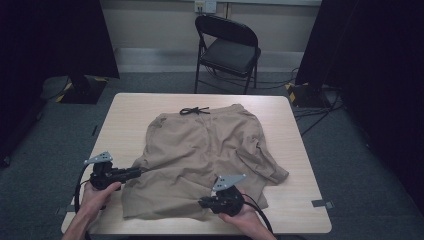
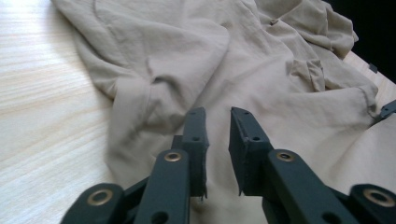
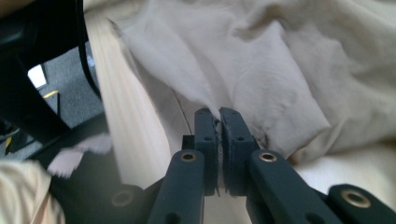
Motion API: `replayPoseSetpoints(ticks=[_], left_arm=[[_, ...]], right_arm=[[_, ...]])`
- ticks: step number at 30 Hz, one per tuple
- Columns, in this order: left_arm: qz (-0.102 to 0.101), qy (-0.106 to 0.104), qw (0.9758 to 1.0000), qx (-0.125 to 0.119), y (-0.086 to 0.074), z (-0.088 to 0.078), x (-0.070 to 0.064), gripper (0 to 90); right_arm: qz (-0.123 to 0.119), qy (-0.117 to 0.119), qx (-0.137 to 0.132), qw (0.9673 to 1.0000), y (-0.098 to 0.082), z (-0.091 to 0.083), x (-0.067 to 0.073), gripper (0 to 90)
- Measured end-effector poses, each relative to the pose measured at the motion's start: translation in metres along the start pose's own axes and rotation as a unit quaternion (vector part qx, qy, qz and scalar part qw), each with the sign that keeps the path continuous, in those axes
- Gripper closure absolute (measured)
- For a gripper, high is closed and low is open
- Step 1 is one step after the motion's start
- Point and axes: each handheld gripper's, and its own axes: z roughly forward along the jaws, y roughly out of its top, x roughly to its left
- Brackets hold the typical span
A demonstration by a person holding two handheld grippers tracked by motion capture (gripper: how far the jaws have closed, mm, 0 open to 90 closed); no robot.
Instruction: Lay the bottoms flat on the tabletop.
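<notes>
Tan shorts [image 1: 200, 150] lie spread on the light wooden table [image 1: 130, 107], with the waistband and a black drawstring [image 1: 194, 110] at the far side. My left gripper [image 1: 137, 172] lies at the shorts' left edge, pointing right. In the left gripper view its jaws [image 2: 217, 114] stand a little apart over the cloth [image 2: 187, 56], with nothing pinched between them. My right gripper [image 1: 202, 202] is at the near hem, pointing left. In the right gripper view it [image 3: 218, 112] is shut on a raised fold of the shorts [image 3: 261, 70].
A black folding chair [image 1: 227, 50] stands beyond the far table edge. Dark curtains hang on both sides, and cables run over the grey floor at the right. Bare tabletop shows left and right of the shorts. Tape marks sit on the near corners.
</notes>
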Motion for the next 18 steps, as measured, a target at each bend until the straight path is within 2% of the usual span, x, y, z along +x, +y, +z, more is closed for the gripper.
replayPoseSetpoints(ticks=[3, 4, 5, 6, 9, 11, 13, 14, 18], left_arm=[[0.009, -0.004, 0.9998, 0.018, 0.000, 0.007, -0.005, 69.6], [0.011, -0.002, 0.9996, 0.027, -0.001, 0.011, -0.007, 69.6], [0.012, -0.003, 0.9995, 0.030, -0.001, 0.013, -0.008, 65.6], [0.016, 0.000, 0.9990, 0.040, -0.001, 0.016, -0.009, 65.6], [0.020, 0.007, 0.9981, 0.058, -0.003, 0.025, -0.011, 62.5], [0.027, 0.019, 0.9970, 0.070, -0.006, 0.031, -0.011, 61.4], [0.032, 0.024, 0.9965, 0.073, -0.008, 0.032, -0.011, 60.1], [0.032, 0.024, 0.9966, 0.072, -0.008, 0.032, -0.012, 59.5], [0.031, 0.022, 0.9964, 0.075, -0.010, 0.031, -0.015, 57.1]], right_arm=[[-0.003, 0.009, 0.015, 0.9998, -0.017, -0.008, 0.005, 85.3], [-0.003, 0.009, 0.015, 0.9998, -0.017, -0.008, 0.005, 85.3], [-0.004, 0.009, 0.020, 0.9998, -0.020, -0.008, 0.007, 70.0], [-0.004, 0.009, 0.020, 0.9998, -0.020, -0.008, 0.007, 70.0], [-0.003, 0.012, 0.008, 0.9999, -0.013, -0.010, 0.007, 56.9], [-0.006, 0.011, -0.017, 0.9998, 0.001, -0.012, 0.004, 59.1], [-0.009, 0.008, -0.019, 0.9997, 0.005, -0.010, 0.003, 61.0], [-0.015, 0.002, -0.016, 0.9997, 0.008, -0.005, 0.000, 62.3], [-0.016, -0.020, 0.013, 0.9996, 0.010, 0.022, -0.011, 62.5]])
